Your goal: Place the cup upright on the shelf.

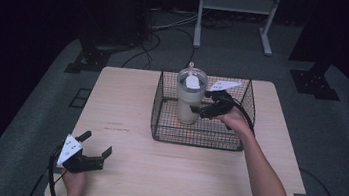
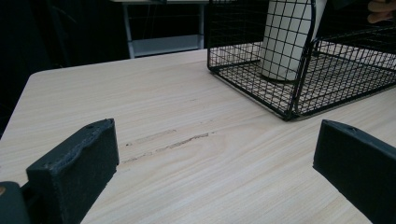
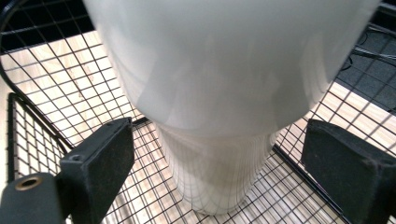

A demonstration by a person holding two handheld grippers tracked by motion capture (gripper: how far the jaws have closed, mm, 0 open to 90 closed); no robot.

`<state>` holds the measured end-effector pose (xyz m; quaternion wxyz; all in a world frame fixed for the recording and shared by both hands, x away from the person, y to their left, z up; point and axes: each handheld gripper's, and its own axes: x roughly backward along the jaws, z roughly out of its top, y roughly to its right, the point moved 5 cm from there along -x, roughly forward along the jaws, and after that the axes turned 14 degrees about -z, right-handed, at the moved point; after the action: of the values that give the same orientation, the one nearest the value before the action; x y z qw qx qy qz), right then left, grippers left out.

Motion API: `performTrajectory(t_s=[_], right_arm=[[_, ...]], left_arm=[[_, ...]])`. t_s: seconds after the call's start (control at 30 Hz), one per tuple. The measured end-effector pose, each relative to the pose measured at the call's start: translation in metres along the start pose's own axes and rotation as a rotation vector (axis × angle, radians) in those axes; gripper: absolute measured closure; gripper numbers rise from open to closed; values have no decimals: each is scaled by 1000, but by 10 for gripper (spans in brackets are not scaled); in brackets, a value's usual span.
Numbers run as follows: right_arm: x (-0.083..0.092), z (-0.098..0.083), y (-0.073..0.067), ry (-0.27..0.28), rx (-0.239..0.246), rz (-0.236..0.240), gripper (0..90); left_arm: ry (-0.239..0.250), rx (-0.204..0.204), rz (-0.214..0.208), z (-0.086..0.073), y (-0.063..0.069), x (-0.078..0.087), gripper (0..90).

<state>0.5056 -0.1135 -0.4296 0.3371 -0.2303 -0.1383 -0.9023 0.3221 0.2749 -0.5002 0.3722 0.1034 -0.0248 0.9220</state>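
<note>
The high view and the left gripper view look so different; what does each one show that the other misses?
The high view alone shows the tumbler's lid, the right gripper reaching into the basket beside the tumbler, and the floor around the table. The left gripper view alone shows close up its own two black jaws spread wide over a scratch in the wood. Both show the wooden table, the wire basket and the pale tumbler standing inside it.

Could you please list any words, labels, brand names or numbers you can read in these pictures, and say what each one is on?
There is no readable text in these pictures.
The tumbler in the wire basket: no label or brand shows on its pale wall or lid.
The grey plates on the left claw and right claw carry small dark dots, not letters.
The table: only faint scuff marks, no writing.
</note>
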Motion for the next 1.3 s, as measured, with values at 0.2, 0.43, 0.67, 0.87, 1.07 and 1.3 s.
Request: performTrajectory(t_s=[0.2,0.43,0.67,0.87,1.07,1.3], right_arm=[[13,0,3,-6,-12,-14,92],[27,1,3,-6,-14,-26,92],[42,-4,4,2,-28,-35,92],[53,-4,7,-3,-38,-44,92],[65,-2,7,6,-48,-33,92],[76,-3,5,15,-50,-26,92]], left_arm=[[-2,0,0,0,0,0,0],[-3,0,1,0,0,0,0],[-3,-3,1,0,0,-1,0],[-6,-4,2,0,0,-1,0],[-7,-6,2,0,1,-1,0],[-9,-7,2,0,1,-1,0]])
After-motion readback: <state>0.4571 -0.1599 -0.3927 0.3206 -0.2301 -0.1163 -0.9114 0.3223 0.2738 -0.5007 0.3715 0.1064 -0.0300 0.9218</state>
